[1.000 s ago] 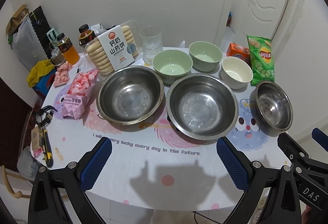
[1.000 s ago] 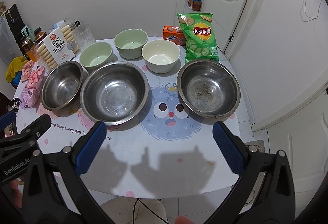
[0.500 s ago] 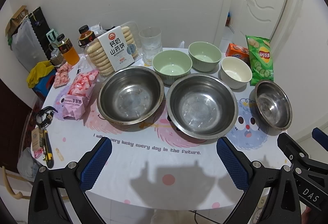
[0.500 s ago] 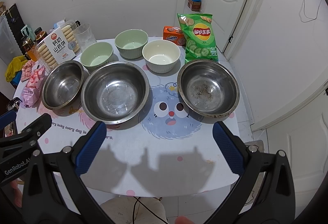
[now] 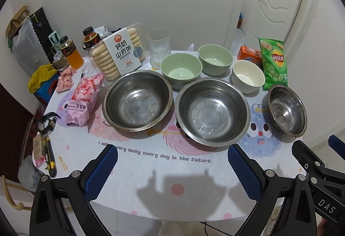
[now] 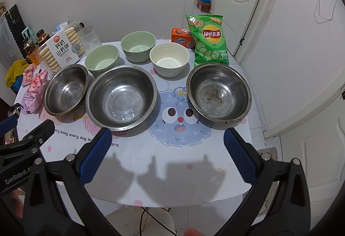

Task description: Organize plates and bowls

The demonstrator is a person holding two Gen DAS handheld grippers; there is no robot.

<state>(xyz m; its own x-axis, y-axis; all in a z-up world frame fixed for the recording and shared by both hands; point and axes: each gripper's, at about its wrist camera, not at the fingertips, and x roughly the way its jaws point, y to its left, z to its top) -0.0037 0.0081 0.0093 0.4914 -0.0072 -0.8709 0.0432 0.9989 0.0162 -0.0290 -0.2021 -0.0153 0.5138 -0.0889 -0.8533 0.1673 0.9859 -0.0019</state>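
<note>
At the far left of the table (image 5: pixel 151 171), a pink snack bag (image 5: pixel 80 100) lies beside a tray of biscuits (image 5: pixel 117 52) and a clear cup (image 5: pixel 158 47). Next comes the left steel bowl (image 5: pixel 138 101), its rim close against the middle steel bowl (image 5: pixel 212 111). Behind these two stand two green bowls: the nearer green bowl (image 5: pixel 181 69) sits just behind the gap between the steel pair, and the farther green bowl (image 5: pixel 215 59) is just to its right. A white bowl (image 5: pixel 248 78) follows, near the middle steel bowl's far right edge. The right steel bowl (image 6: pixel 218 93) stands apart from the others, with dark specks on its bottom, and a green chip bag (image 6: pixel 208 39) and an orange box (image 6: pixel 182 38) lie behind it.

The left tool (image 5: pixel 172 165) hovers over the near edge of the table with its blue-padded fingers spread wide and nothing between them; the left and middle steel bowls lie just ahead of its fingertips. The right tool (image 6: pixel 167 146) is likewise wide open and empty, above the blue cartoon print on the cloth. The middle steel bowl sits just ahead of its left finger (image 6: pixel 94 156), and the right steel bowl just ahead of its right finger (image 6: pixel 239 156). All six bowls rest upright on the table, none touched by either tool.
</note>
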